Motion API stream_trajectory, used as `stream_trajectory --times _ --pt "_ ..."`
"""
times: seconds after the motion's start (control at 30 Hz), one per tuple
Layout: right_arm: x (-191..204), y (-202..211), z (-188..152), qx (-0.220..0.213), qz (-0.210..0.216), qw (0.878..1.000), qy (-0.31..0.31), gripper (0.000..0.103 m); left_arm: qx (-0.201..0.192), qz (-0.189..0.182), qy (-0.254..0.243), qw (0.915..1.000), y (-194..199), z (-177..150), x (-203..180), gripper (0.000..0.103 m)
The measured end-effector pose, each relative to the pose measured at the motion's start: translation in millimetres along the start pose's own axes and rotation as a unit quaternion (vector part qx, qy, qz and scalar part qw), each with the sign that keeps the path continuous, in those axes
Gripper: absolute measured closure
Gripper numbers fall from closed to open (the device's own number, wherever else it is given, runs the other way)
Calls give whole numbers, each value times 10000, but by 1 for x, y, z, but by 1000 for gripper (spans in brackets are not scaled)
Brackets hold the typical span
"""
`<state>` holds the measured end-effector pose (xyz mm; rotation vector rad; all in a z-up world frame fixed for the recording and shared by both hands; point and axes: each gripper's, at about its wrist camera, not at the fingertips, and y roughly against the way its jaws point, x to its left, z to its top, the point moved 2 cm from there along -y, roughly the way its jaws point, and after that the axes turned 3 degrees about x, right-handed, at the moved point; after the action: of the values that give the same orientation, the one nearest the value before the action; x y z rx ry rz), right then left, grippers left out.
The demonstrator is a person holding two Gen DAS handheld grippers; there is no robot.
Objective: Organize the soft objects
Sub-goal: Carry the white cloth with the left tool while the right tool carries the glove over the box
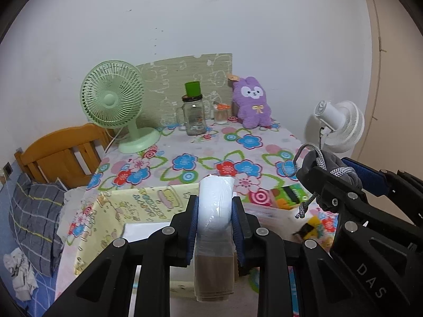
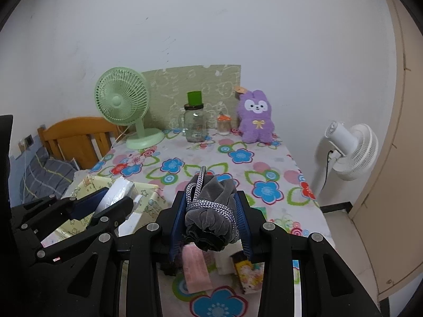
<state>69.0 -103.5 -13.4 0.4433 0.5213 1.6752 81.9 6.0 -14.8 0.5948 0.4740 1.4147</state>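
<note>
Floral table [image 1: 185, 142], left tool [image 1: 214, 220] gripping packet [image 1: 215, 200]

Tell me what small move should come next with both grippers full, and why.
Probably carry the left gripper, shut on the plastic-wrapped tissue pack, over the yellow cartoon-print box just below and beside it, then lower it. The right gripper is clamped on the grey drawstring pouch above loose items on the floral tablecloth, so it can wait its turn.
</note>
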Motion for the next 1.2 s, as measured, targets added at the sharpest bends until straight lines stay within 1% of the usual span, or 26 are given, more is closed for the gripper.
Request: stream_trajectory --times 0.2,0.37,0.47,0.87,1.0,1.2 --pt "21 -16 6 52 129 9999 99 64 46 35 145 9999 -9 0 26 80" --pt "39 -27 10 35 308 9994 150 64 37 196 184 9996 -18 1 46 80" --pt "49 -37 12 55 425 9989 171 64 137 270 210 9993 -28 -1 58 80" --pt "94 -71 18 306 772 9956 434 63 288 442 312 9981 -51 -9 85 79" --pt "108 -81 16 404 913 9936 538 63 396 491 329 9975 -59 -12 94 79" --pt "119 -101 11 601 1001 9914 584 63 624 550 368 9959 -76 -20 104 78"
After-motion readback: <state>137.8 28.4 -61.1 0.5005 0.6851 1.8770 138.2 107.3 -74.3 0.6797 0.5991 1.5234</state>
